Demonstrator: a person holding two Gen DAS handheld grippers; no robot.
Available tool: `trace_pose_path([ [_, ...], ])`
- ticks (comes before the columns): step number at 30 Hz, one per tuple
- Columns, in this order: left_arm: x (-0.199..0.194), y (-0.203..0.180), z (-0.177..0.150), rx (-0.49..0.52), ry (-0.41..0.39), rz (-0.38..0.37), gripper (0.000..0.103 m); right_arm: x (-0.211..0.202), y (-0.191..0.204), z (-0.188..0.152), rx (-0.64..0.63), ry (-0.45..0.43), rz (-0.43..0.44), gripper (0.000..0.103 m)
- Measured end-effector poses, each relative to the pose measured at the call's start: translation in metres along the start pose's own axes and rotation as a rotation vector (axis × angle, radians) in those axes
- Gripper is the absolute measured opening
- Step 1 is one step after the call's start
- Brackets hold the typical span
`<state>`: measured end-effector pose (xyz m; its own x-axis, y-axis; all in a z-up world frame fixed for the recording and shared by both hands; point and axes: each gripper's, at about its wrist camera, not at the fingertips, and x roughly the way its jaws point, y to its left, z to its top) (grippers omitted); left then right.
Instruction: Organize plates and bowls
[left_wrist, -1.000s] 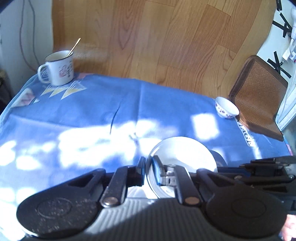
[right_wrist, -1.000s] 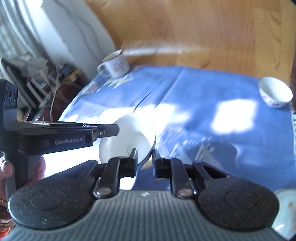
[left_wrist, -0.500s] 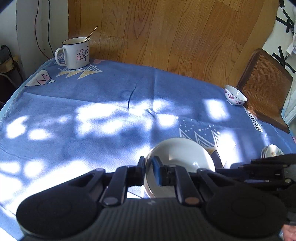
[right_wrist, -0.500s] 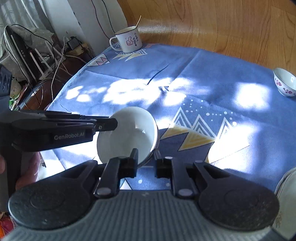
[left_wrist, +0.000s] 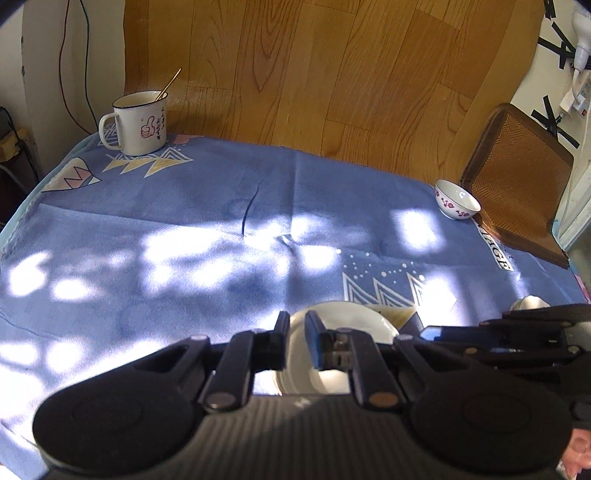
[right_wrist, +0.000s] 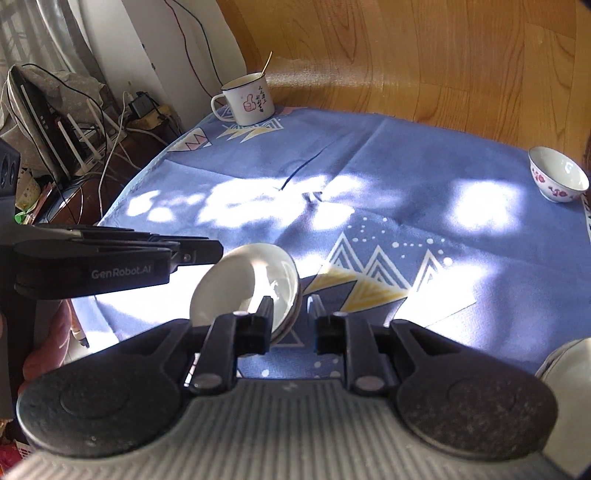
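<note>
Over the blue cloth, left gripper still pinching white bowl, right gripper now parted, released.

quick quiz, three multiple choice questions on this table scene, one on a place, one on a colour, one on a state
1. Where does the floral bowl stand?
A mid-table; B beside the woven mat; C on the floor.
2. What colour is the tablecloth?
A red; B green; C blue.
3. How is the left tool?
A shut on the white bowl; B wide open, holding nothing; C out of view.

Key: B, it sits by the mat's edge; C, blue with triangle prints; A, its fingers pinch the bowl's rim.
</note>
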<state>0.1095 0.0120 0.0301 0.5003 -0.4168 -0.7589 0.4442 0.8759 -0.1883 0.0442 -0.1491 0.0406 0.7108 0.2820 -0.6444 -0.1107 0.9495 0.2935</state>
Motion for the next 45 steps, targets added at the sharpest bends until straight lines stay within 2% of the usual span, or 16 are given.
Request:
trace_pose_path([
  [17,0.034,-0.054,0.027,0.070,0.000,-0.035,0.011,-0.015,-0.061,0.000,0.111,-0.024,-0.030,0.024],
  [20,0.048,-0.066,0.033,0.067,0.009,-0.048,0.015,-0.018,-0.079,0.001,0.142,-0.031,-0.039,0.024],
  [22,0.058,-0.076,0.038,0.065,0.012,-0.057,0.023,-0.024,-0.095,0.003,0.168,-0.051,-0.056,0.024],
  [25,0.074,-0.093,0.048,0.066,0.027,-0.085,0.027,-0.035,-0.126,0.005,0.228,-0.081,-0.088,0.024],
  [28,0.091,-0.116,0.068,0.082,0.048,-0.115,0.027,-0.048,-0.161,0.010,0.281,-0.112,-0.141,0.024],
  [32,0.118,-0.149,0.102,0.111,0.051,-0.119,0.027,-0.062,-0.204,0.024,0.337,-0.152,-0.199,0.024],
  [36,0.160,-0.181,0.137,0.113,0.061,-0.119,0.034,-0.060,-0.242,0.046,0.379,-0.183,-0.235,0.024],
  [42,0.227,-0.201,0.158,0.068,0.130,-0.091,0.036,-0.026,-0.288,0.072,0.470,-0.151,-0.198,0.029],
  [45,0.244,-0.199,0.160,0.041,0.143,-0.102,0.036,-0.009,-0.298,0.080,0.479,-0.133,-0.187,0.029],
])
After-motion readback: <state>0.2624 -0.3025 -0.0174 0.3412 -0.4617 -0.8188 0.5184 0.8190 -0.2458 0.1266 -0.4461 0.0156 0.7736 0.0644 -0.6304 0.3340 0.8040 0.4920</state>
